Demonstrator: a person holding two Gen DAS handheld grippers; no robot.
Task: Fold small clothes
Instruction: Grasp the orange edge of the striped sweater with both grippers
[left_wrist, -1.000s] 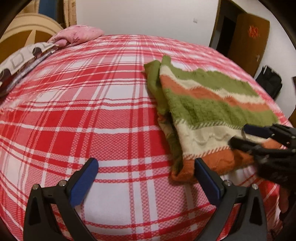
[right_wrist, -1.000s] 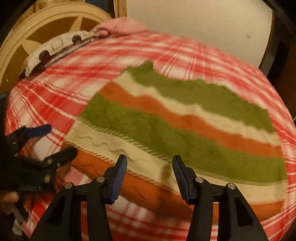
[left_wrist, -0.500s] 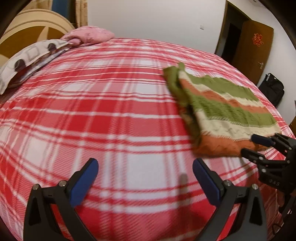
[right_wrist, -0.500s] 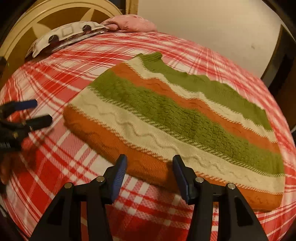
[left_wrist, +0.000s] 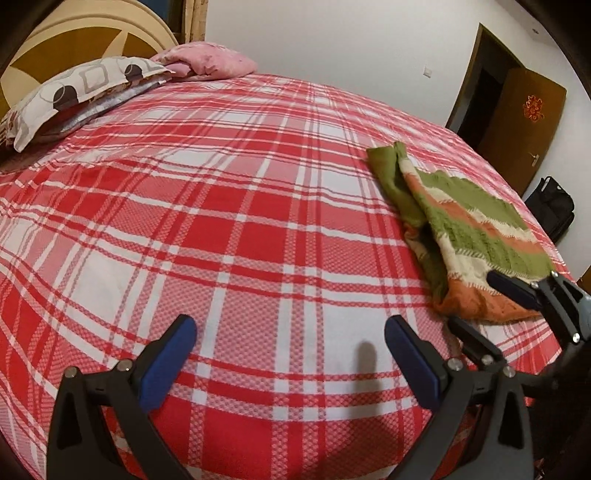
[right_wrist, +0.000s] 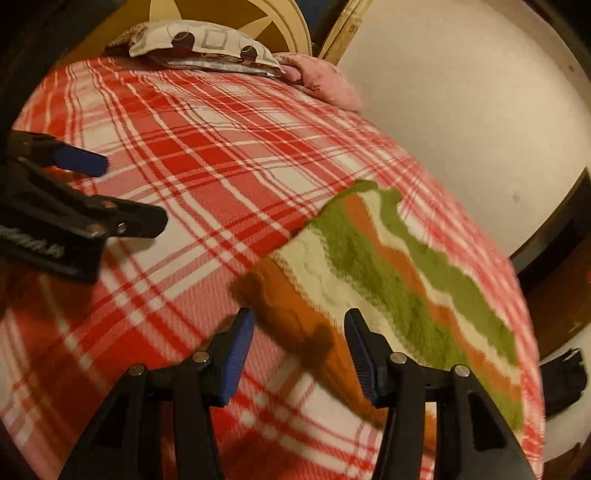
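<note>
Left gripper (left_wrist: 290, 334): jaws wide apart over bare plaid bedspread (left_wrist: 229, 229), nothing between the blue pads.
Right gripper (right_wrist: 299, 325): jaws partly open and empty; it hangs over the orange hem at the sweater's near corner, and the pads do not press the knit.
Sweater (left_wrist: 476, 236): folded knit in wavy bands of green, orange and cream, orange at the near hem, green at the far end; a loose green flap sticks out along its left side.
Sweater's place: flat on the bed near the right edge, towards the near right corner, well apart from the pillows.
Bedspread: red, pink and white plaid, covering the whole bed.
Pillows: a patterned pillow (left_wrist: 74, 96) with circles and squares at the far left corner, a pink pillow (left_wrist: 210, 64) just beside it, both against the headboard (left_wrist: 55, 44).
Beyond the bed: brown door (left_wrist: 524, 122) standing open, black bag (left_wrist: 552, 210) on the floor by the wall.
Hard to make out: the right wrist view is smeared, so the knit pattern blurs there; what lies under the folded layers is hidden.
</note>
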